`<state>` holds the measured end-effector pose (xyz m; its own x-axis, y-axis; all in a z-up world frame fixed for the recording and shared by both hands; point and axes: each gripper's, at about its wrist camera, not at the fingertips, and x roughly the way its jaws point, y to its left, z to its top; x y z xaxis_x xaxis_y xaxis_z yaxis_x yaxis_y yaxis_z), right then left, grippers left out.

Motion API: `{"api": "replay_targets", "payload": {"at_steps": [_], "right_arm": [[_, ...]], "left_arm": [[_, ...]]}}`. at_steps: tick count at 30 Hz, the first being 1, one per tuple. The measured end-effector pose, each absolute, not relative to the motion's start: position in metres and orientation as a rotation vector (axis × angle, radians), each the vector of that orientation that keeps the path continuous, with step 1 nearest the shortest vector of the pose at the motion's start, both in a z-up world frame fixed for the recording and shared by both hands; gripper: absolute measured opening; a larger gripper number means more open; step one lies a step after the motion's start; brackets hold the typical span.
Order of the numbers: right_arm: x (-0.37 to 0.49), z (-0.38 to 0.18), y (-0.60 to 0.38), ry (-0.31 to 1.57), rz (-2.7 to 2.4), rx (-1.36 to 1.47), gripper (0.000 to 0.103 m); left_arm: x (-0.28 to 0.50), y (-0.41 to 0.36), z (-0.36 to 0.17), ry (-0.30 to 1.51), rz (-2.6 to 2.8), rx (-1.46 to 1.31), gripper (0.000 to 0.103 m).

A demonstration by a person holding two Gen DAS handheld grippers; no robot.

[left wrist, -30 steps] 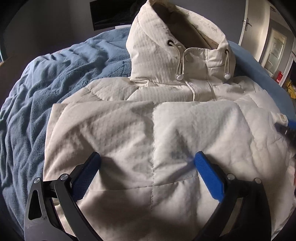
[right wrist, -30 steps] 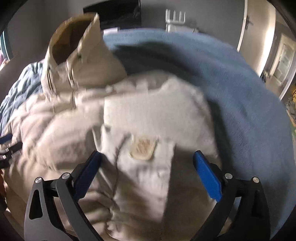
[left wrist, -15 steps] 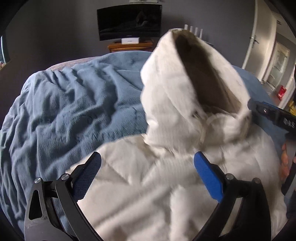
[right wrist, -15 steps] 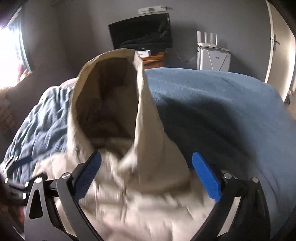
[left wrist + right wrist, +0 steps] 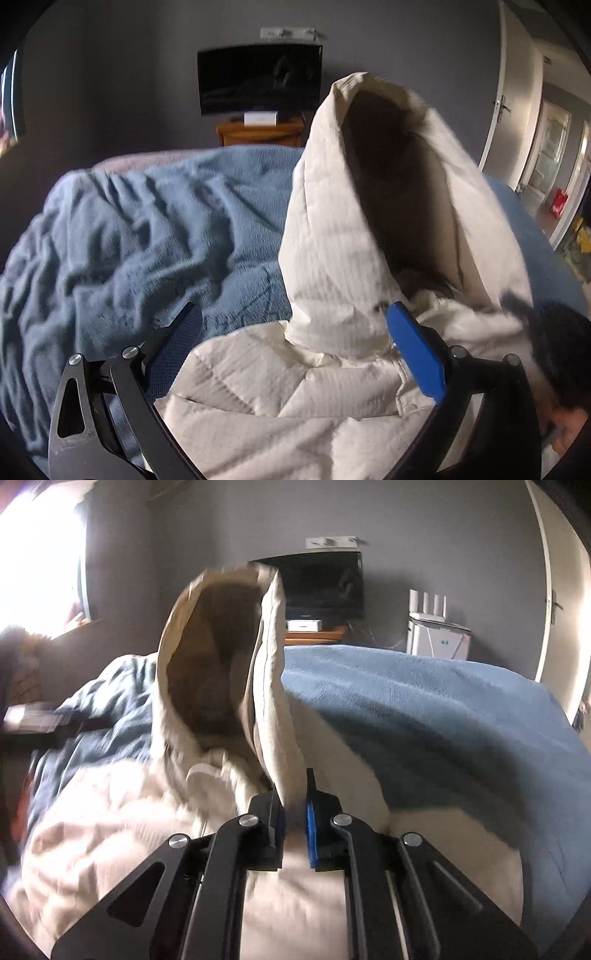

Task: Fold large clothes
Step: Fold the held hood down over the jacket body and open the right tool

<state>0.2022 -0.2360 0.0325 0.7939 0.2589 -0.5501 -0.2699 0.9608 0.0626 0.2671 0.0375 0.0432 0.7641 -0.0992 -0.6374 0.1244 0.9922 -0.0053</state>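
A cream quilted hooded jacket (image 5: 295,398) lies on a bed, and its hood (image 5: 332,236) stands upright with the dark opening facing me. My left gripper (image 5: 291,325) is open just above the jacket's shoulder, its blue pads on either side of the hood's base without touching it. In the right wrist view the same hood (image 5: 273,686) rises ahead, and my right gripper (image 5: 294,812) is shut on the hood's right edge near its base, the fabric pinched between the blue pads. The right gripper and a hand (image 5: 561,417) appear blurred at the left view's lower right.
A rumpled blue blanket (image 5: 147,236) covers the bed (image 5: 443,716) around the jacket. Behind stand a dark screen (image 5: 258,77) on the grey wall, a wooden cabinet (image 5: 262,131), a white device (image 5: 436,631) and a door (image 5: 517,110) at the right.
Both grippers moved up the jacket from its body to the hood. The right gripper went from wide open to shut on the hood's edge. The left gripper stayed open.
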Motion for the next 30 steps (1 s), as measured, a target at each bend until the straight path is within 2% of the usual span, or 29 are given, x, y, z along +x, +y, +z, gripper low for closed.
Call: {"api": "replay_targets", "payload": {"at_steps": [7,9,10,11,12,13,14,17,18,20,22,24,30], "right_arm": [[0.143,0.009,-0.232,0.577,0.328,-0.148,0.006],[0.137,0.005,-0.232,0.588,0.334,-0.155,0.006],[0.136,0.005,-0.233,0.591,0.333,-0.153,0.006],[0.137,0.006,-0.235,0.594,0.336,-0.15,0.006],[0.138,0.006,-0.237,0.6,0.338,-0.148,0.006],[0.138,0.006,-0.239,0.606,0.339,-0.145,0.006],[0.137,0.006,-0.241,0.616,0.339,-0.134,0.006],[0.136,0.011,-0.247,0.66,0.352,-0.085,0.01],[0.137,0.013,-0.25,0.669,0.35,-0.07,0.015],[0.135,0.019,-0.255,0.693,0.386,-0.035,0.029],[0.13,0.027,-0.259,0.697,0.441,-0.009,0.056],[0.118,0.035,-0.258,0.683,0.485,-0.022,0.063],[0.091,0.049,-0.246,0.705,0.567,-0.006,0.066]], "left_arm": [[0.259,0.029,0.075,0.599,-0.12,0.065,0.095],[0.253,0.031,0.088,0.551,-0.113,0.069,0.09],[0.247,0.031,0.095,0.525,-0.103,0.085,0.081],[0.241,0.031,0.101,0.506,-0.097,0.11,0.064],[0.235,0.032,0.104,0.502,-0.09,0.13,0.053],[0.23,0.033,0.105,0.504,-0.088,0.148,0.019],[0.221,0.037,0.106,0.517,-0.104,0.161,0.012],[0.188,0.051,0.103,0.539,-0.159,0.148,0.012],[0.178,0.055,0.1,0.549,-0.175,0.149,0.012],[0.153,0.066,0.088,0.595,-0.204,0.161,0.012],[0.137,0.074,0.074,0.644,-0.219,0.159,0.012],[0.121,0.081,0.053,0.686,-0.225,0.172,0.013],[0.114,0.097,-0.007,0.757,-0.239,0.169,0.014]]}}
